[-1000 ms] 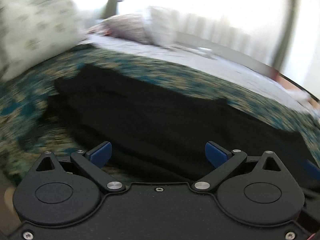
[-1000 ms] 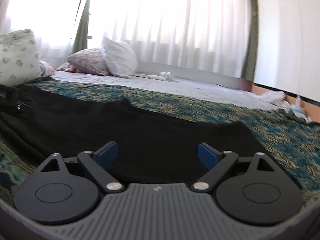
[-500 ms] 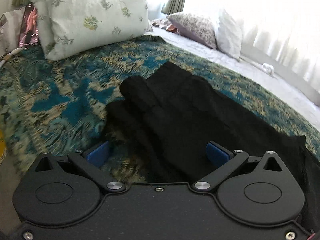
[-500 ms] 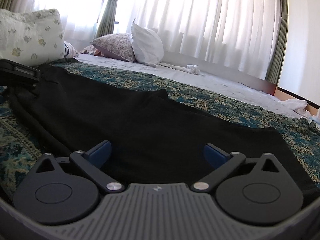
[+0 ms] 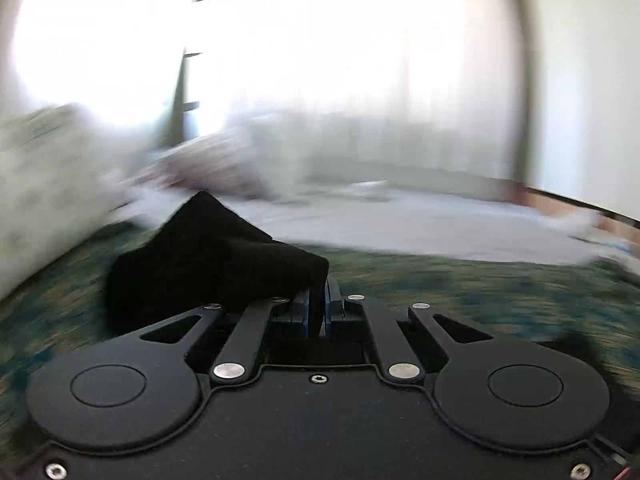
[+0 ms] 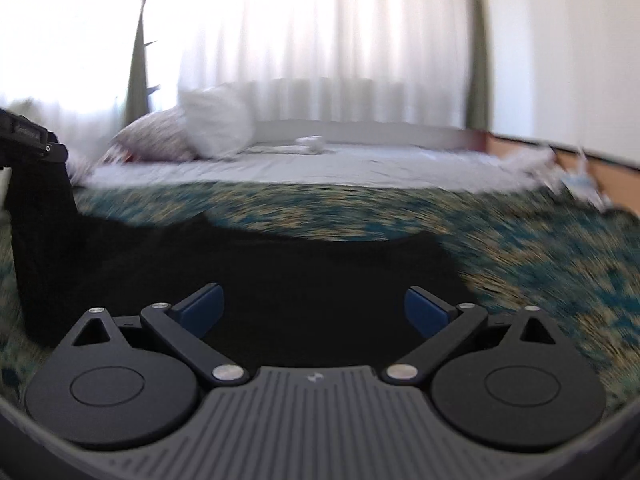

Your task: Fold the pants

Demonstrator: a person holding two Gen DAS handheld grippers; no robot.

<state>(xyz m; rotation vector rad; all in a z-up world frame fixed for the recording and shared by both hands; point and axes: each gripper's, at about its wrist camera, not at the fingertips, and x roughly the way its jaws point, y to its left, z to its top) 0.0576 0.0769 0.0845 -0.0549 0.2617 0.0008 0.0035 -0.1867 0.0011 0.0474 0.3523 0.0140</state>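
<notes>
- Nearest in the left wrist view: left gripper (image 5: 318, 312), blue pads pressed almost together on a pinch of black cloth, only a thin dark sliver of fabric between them.
- Rising from that pinch: pants (image 5: 208, 260), a bunched black fold lifted above the bedspread (image 5: 460, 292), peak up and to the left of the jaws; lower edge hidden behind the gripper body.
- Teal-and-tan pattern of the bedspread smeared by motion blur here, no detail readable.
- Farther off, blurred beyond telling apart cleanly: a pale pillow (image 5: 44, 200) cut off at the left edge, a grey sheet (image 5: 420, 228), washed-out curtains (image 5: 360, 80).
- Nearest in the right wrist view: right gripper (image 6: 314, 310), jaws spread wide, blue pads well apart, nothing between them but the black cloth lying below.
- Whether the pads touch the fabric: cannot tell.
- Pants (image 6: 280, 280) spread flat across the bedspread (image 6: 540, 264) in front of these jaws, near edge hidden under the gripper body, right end stopping short of the patterned cover.
- At far left, a strip of the black cloth hanging up from the bed to the other gripper (image 6: 32, 140), itself cut off by the frame edge.
- Beyond: grey sheet (image 6: 320, 164), a white pillow (image 6: 216, 124) leaning on a patterned one, white curtains (image 6: 320, 32); small white items on the sheet too blurred to name.
</notes>
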